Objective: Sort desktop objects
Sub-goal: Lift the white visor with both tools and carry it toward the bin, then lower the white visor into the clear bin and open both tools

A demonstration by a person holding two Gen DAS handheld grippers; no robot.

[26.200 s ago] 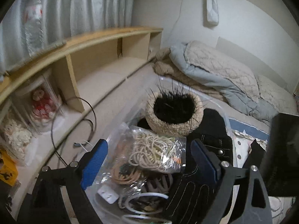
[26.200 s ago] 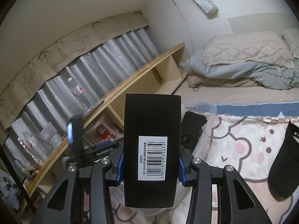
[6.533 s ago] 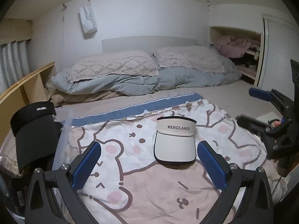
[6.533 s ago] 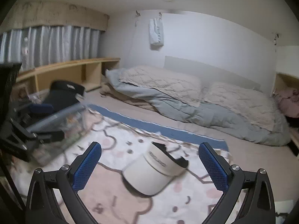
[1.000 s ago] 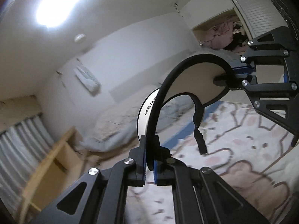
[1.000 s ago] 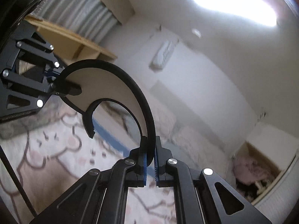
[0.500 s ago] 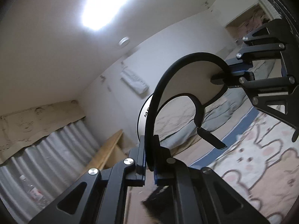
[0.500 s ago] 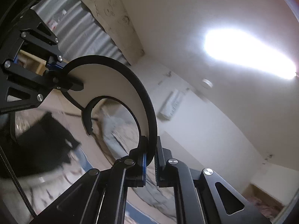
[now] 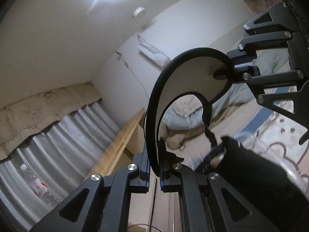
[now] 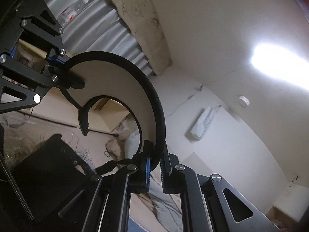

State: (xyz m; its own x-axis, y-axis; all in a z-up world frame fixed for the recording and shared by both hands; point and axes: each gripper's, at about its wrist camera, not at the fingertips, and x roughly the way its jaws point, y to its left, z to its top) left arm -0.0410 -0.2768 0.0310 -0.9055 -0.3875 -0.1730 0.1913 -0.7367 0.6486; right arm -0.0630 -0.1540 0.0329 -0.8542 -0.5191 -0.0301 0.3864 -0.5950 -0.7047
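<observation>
1. A cream-white sun visor with a black-trimmed curved brim (image 9: 195,71) hung in the air between two handheld grippers, each clamped on one side of its brim.

2. The left gripper (image 9: 154,174) had its black fingers with blue pads pinched tight on the brim's black edge, low in the left wrist view, with the brim arching up and to the right from there.

3. The right gripper (image 10: 154,171) was likewise closed hard on the opposite side of the brim, the cream underside (image 10: 115,81) facing its camera.

4. Each gripper appeared in the other's view: the right one at upper right of the left wrist view (image 9: 241,67), the left one at upper left of the right wrist view (image 10: 58,65).

5. The visor's loose black strap end (image 9: 211,139) dangled just above a black fabric item (image 9: 251,174) lying below the visor.

6. Behind stood a pleated grey curtain (image 9: 67,135) under a beige valance printed with bears (image 9: 38,112), a light wooden shelf (image 9: 119,145), and a bed with rumpled grey-blue bedding (image 9: 185,114).

7. A bright ceiling light (image 10: 280,65) glared overhead.
</observation>
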